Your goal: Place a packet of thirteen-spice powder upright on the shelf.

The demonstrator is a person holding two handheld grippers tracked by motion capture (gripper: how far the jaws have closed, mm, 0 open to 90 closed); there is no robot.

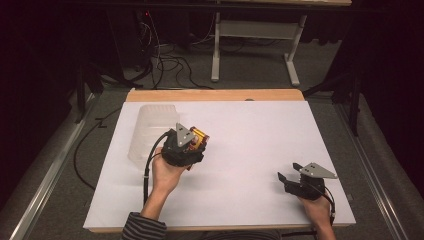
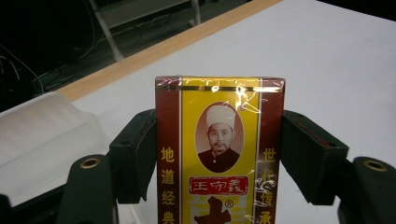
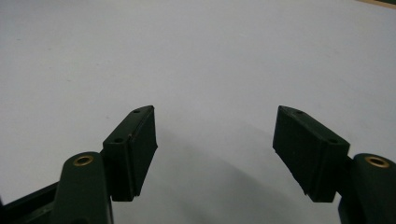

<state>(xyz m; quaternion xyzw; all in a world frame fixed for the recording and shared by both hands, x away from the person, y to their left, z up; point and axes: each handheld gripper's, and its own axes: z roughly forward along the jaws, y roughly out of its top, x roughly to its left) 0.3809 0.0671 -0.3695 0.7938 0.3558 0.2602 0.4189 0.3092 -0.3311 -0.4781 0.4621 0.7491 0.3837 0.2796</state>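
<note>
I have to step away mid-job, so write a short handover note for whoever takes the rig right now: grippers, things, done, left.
Left gripper: shut on the box, a red and yellow carton in clear film, held off the table beside the bin.
Right gripper: open, nothing between its jaws, low over bare table at the near right.
Bin: translucent plastic, far left of the table; its contents cannot be made out.
Done: box picked up.
Left: probably set the box in the bin, then release.
</note>
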